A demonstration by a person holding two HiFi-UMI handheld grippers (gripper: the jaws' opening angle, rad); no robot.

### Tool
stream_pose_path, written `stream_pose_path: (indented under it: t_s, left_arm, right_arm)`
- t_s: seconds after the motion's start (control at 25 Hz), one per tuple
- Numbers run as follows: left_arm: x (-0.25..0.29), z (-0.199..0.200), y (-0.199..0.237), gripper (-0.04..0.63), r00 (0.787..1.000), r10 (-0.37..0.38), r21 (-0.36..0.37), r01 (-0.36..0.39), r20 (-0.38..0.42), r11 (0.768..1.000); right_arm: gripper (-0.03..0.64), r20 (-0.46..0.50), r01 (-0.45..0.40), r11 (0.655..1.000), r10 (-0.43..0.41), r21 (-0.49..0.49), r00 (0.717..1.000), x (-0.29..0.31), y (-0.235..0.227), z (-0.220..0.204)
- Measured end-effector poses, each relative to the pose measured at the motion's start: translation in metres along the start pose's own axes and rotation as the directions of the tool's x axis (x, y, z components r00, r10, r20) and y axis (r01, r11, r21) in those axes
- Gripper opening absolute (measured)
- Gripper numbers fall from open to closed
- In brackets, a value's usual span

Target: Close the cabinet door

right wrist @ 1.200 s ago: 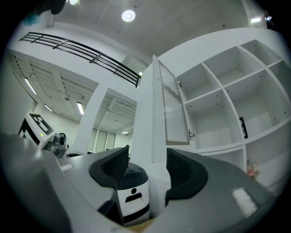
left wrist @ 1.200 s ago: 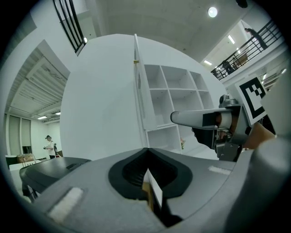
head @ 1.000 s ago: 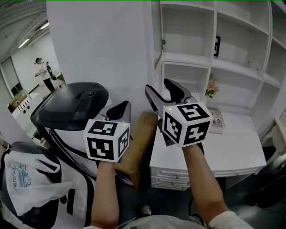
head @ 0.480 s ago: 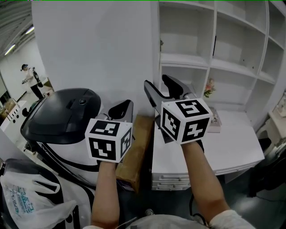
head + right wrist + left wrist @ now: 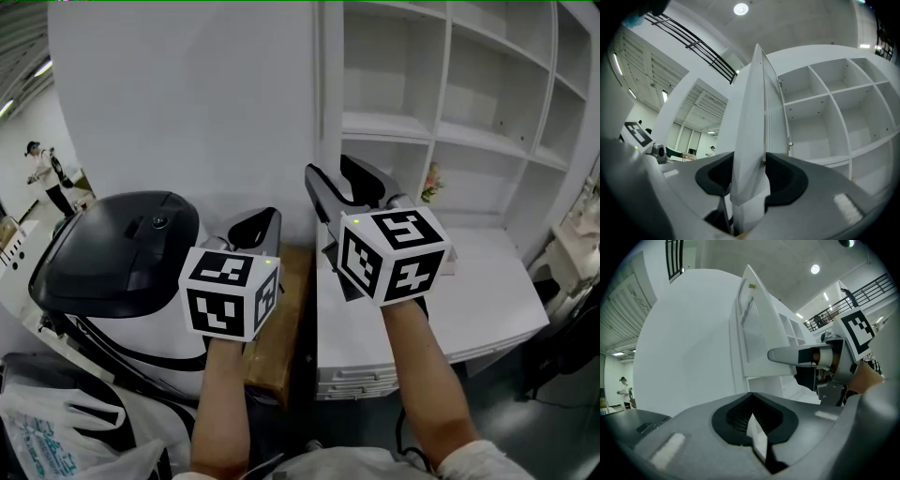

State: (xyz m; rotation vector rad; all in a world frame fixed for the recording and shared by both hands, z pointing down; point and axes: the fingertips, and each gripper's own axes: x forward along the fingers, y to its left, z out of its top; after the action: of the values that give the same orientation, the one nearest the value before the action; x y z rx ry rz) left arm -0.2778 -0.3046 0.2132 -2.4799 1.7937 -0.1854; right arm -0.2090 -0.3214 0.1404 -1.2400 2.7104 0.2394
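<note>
At lower centre-left, the left tool [image 5: 255, 230] is hovering with its jaws pressed together, carrying nothing. Right of it, the right tool [image 5: 337, 184] is gripping the free edge of the cabinet door [image 5: 187, 103], its jaws having just been closing onto it. The door is standing open, filling the upper left, its top cut off by the frame.

Cabinet door [image 5: 750, 131]: a tall, thin white panel, upright and seen almost edge-on. It hangs from the left side wall of the open-shelved white cabinet [image 5: 811, 131] and stands open, swung out from the cabinet's front. Fine ribbing shows on the face turned toward the cabinet's shelves.
</note>
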Motion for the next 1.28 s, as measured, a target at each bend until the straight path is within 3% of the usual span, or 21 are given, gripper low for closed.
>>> stream_pose_path:
  t_s: [0.6, 1.28]
  left_arm:
    - [0.02, 0.008, -0.032, 0.0, 0.998, -0.061, 0.024, 0.061, 0.016, 0.998]
    - [0.048, 0.014, -0.065, 0.0, 0.997, -0.076, 0.046, 0.075, 0.017, 0.996]
  right_arm:
    - [0.158, 0.001, 0.008, 0.999, -0.008, 0.034, 1.0, -0.022, -0.031, 0.004]
    - [0.121, 0.016, -0.001, 0.999, 0.001, 0.048, 1.0, -0.044, -0.074, 0.006]
